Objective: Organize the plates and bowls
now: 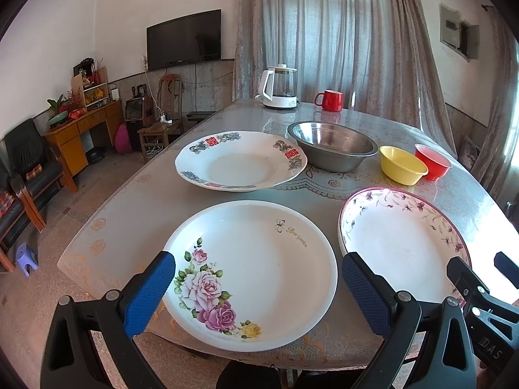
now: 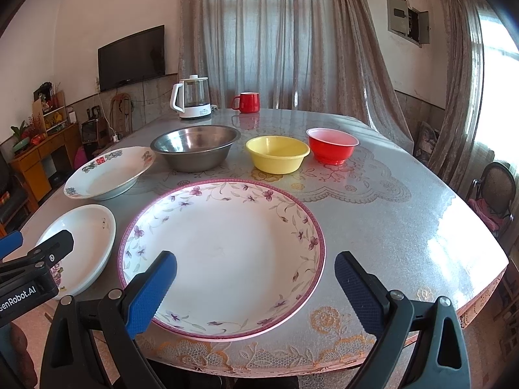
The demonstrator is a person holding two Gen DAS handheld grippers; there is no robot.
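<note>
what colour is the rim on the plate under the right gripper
Pinkish-purple rim, clearest in the right wrist view.

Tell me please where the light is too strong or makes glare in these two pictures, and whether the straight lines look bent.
Right wrist view: the window at the right edge is blown out white, and sunlight glares on the table near it. Left wrist view: the purple-rimmed plate is brightly lit, and the tabletop reflects the red mug. Both views: fisheye distortion bends walls and curtains near the borders, with dark corners.

Three plates (image 1: 249, 272) (image 2: 223, 253) (image 1: 240, 162) front; steel (image 2: 196, 150), yellow (image 2: 277, 154), red bowls (image 2: 332, 146) behind.
</note>
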